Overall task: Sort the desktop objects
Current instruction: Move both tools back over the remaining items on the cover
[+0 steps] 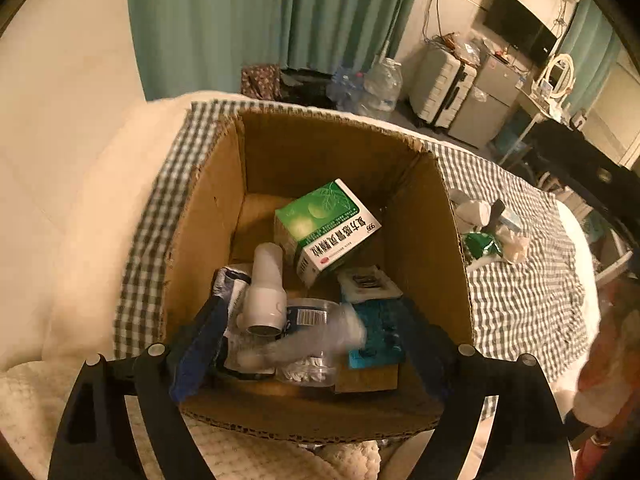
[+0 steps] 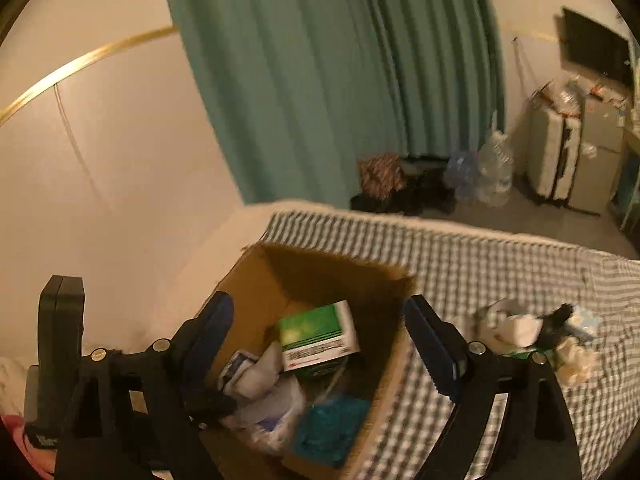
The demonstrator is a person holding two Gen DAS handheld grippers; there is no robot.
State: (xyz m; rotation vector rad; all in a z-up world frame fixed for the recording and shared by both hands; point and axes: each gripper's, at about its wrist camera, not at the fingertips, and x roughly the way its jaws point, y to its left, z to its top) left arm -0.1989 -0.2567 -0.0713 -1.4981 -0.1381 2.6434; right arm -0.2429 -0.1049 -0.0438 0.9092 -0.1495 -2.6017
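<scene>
Left wrist view, nearest: black-and-blue fingers of the left gripper (image 1: 308, 354) stand wide apart over the near rim of the cardboard box (image 1: 208, 216), pressing on nothing.
Between those fingers: a clear plastic container (image 1: 312, 340), blurred, lies just under the tips among the box's contents; whether it has settled cannot be told.
Box contents: a white bottle (image 1: 266, 292) on its side, a green medicine carton (image 1: 326, 226) propped at a tilt, a teal packet (image 1: 376, 338).
Setting: the box sits on a checked cloth (image 1: 520, 300) spread over a bed.
Left to sort: a small heap of crumpled wrappers and tissue (image 1: 490, 230) on the cloth, just beyond the box's right wall.
Right wrist view, nearest: the right gripper (image 2: 320, 344) hangs spread wide and empty above the same box (image 2: 256, 280), one finger over its left wall, the other over the cloth (image 2: 480, 264).
Same heap: the leftovers (image 2: 532, 332) lie to the right of this gripper, near it and outside the box.
Step in hand: judged a drop-off into the box, both tools empty.
Next move: likely a swing right to the heap, fingers kept wide, then a soft pinch on light, crushable pieces.
</scene>
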